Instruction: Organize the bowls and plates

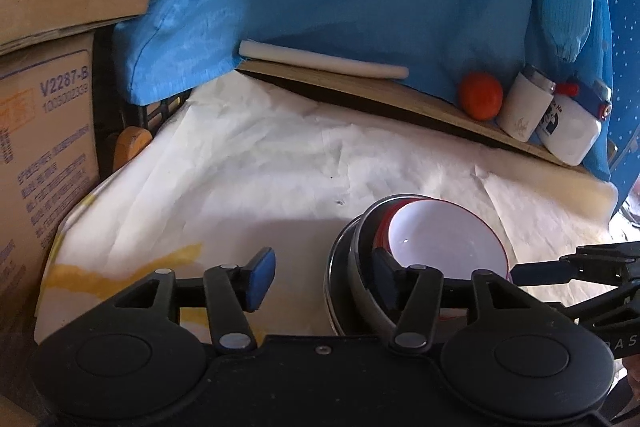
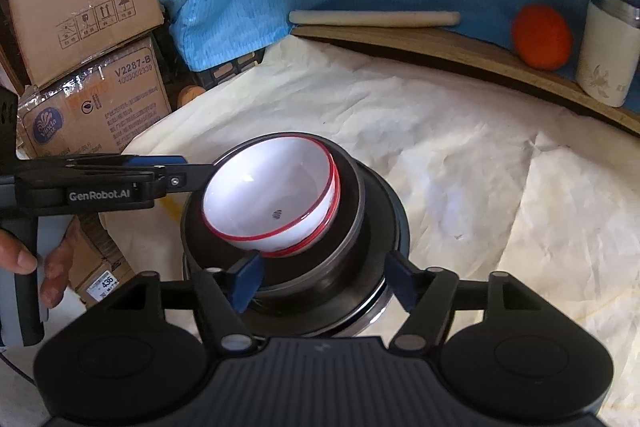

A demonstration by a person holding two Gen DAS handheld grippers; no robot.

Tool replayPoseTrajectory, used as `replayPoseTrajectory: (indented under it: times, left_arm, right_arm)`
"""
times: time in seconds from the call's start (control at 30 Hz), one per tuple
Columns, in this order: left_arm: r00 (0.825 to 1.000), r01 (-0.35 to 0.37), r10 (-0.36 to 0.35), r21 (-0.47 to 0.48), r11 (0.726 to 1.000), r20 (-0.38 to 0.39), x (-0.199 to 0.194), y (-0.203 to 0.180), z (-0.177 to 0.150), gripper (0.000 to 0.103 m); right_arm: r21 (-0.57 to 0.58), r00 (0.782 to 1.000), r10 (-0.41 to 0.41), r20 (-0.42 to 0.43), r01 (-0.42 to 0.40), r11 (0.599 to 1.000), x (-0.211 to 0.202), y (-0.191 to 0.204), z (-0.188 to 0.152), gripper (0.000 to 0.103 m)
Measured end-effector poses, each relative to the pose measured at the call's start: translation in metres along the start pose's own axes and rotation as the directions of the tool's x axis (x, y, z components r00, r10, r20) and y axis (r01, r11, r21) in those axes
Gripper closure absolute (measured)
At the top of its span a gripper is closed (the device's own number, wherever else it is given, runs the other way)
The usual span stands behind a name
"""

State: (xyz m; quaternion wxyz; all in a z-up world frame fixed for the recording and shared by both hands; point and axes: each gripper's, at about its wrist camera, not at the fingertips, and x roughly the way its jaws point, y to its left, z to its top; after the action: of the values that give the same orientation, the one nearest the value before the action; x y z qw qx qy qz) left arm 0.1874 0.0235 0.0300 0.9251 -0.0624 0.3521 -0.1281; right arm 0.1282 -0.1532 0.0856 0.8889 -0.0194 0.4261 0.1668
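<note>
A: Where's the bowl (image 2: 276,195)?
B: Sitting atop the dish stack (image 2: 372,227), mid cloth (image 2: 460,155). Left gripper (image 1: 324,279) & right gripper (image 2: 324,279) both spread, pinching nothing.
A: Handling?
B: Looking stiff, glossy, prob slippery, chippable. I'm thinking grab the rim.

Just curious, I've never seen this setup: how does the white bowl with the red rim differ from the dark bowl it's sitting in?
The white bowl with the red rim is bright white inside; the dark bowl beneath it looks black with a greyish rim. The white bowl is smaller and nests inside the wider dark one. The white bowl sits tilted, while the dark bowl looks level. Both are round and belong to one stack on the cream paper.
</note>
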Motion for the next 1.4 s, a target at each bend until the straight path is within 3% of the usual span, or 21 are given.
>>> replayPoseTrajectory:
  times: [0.4, 0.67, 0.93, 1.2, 1.4]
  left_arm:
    - [0.992, -0.021, 0.023, -0.013, 1.0, 0.125, -0.024, 0.0, -0.018, 0.022]
    - [0.977, -0.024, 0.027, -0.018, 1.0, 0.21, -0.044, -0.005, -0.037, 0.007]
    - [0.963, -0.034, 0.037, -0.019, 0.999, 0.266, -0.056, -0.012, -0.059, 0.001]
    - [0.945, -0.071, 0.073, -0.017, 0.997, 0.318, -0.065, -0.018, -0.084, 0.001]
    - [0.931, -0.096, 0.094, -0.012, 0.995, 0.352, -0.073, -0.026, -0.108, 0.001]
  right_arm:
    - [0.033, 0.994, -0.014, 0.111, 0.01, 0.999, -0.022, -0.005, -0.02, 0.019]
    - [0.06, 0.969, -0.039, 0.243, 0.025, 0.998, -0.043, -0.007, -0.044, 0.008]
    - [0.074, 0.932, -0.07, 0.356, 0.047, 0.996, -0.056, -0.008, -0.07, 0.0]
    - [0.075, 0.902, -0.113, 0.416, 0.09, 0.993, -0.061, -0.005, -0.099, 0.0]
    - [0.048, 0.848, -0.174, 0.501, 0.173, 0.984, -0.07, 0.007, -0.125, 0.0]
